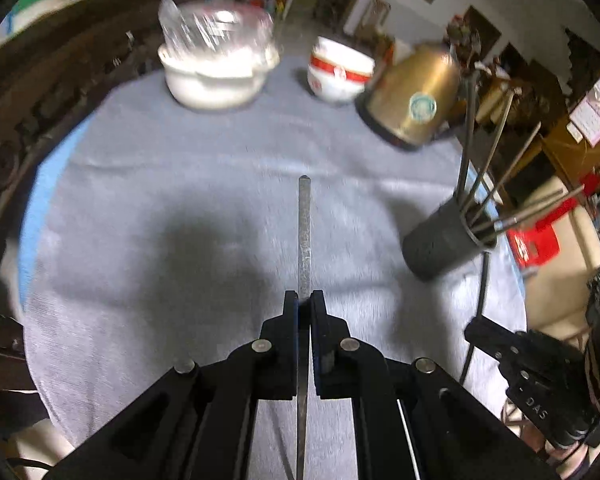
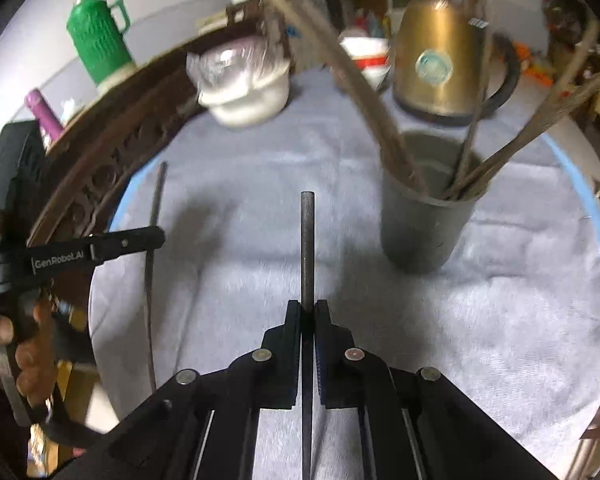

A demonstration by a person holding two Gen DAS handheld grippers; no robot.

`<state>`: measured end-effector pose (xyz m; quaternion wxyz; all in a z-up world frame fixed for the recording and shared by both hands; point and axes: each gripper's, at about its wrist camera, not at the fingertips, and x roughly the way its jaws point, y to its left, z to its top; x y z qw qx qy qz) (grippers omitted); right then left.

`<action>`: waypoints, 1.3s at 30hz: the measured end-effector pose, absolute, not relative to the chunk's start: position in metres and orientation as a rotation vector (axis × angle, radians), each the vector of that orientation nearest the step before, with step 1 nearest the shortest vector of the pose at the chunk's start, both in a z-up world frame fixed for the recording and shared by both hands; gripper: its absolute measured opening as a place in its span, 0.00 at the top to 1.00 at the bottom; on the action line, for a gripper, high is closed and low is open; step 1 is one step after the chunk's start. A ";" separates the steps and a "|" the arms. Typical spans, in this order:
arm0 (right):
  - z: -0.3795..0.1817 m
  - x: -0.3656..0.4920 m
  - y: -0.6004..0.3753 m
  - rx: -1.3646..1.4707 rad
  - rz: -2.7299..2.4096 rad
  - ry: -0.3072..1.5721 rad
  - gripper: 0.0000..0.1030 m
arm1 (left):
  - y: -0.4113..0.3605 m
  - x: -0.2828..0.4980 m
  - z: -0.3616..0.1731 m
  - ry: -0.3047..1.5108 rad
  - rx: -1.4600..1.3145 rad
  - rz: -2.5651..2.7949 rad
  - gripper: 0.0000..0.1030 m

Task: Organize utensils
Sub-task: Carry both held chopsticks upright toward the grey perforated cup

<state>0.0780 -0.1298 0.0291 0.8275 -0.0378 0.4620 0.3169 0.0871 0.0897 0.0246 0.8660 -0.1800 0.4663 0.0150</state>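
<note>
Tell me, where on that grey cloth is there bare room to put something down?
The widest bare patch is the middle of the grey cloth, bordered by the white lidded pot behind and the dark utensil cup to its right. The far edge is crowded: pot, red-and-white bowls and brass kettle stand in a row.

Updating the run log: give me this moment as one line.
left gripper: shut on chopstick | right gripper: shut on second chopstick | dark cup: upright, already holds several chopsticks | both raised over grey cloth
</note>
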 end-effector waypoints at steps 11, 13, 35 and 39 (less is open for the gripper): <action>0.042 0.066 -0.146 -0.005 0.623 0.833 0.93 | 0.083 0.062 0.071 0.722 -0.340 0.104 0.95; 0.045 0.065 -0.151 0.009 0.616 0.816 0.93 | 0.079 0.058 0.075 0.680 -0.321 0.116 0.95; 0.047 0.058 -0.196 0.142 0.424 0.598 0.93 | 0.070 0.033 0.069 0.478 -0.322 0.212 0.95; 0.047 0.062 -0.201 0.161 0.389 0.562 0.93 | 0.066 0.034 0.066 0.470 -0.312 0.218 0.95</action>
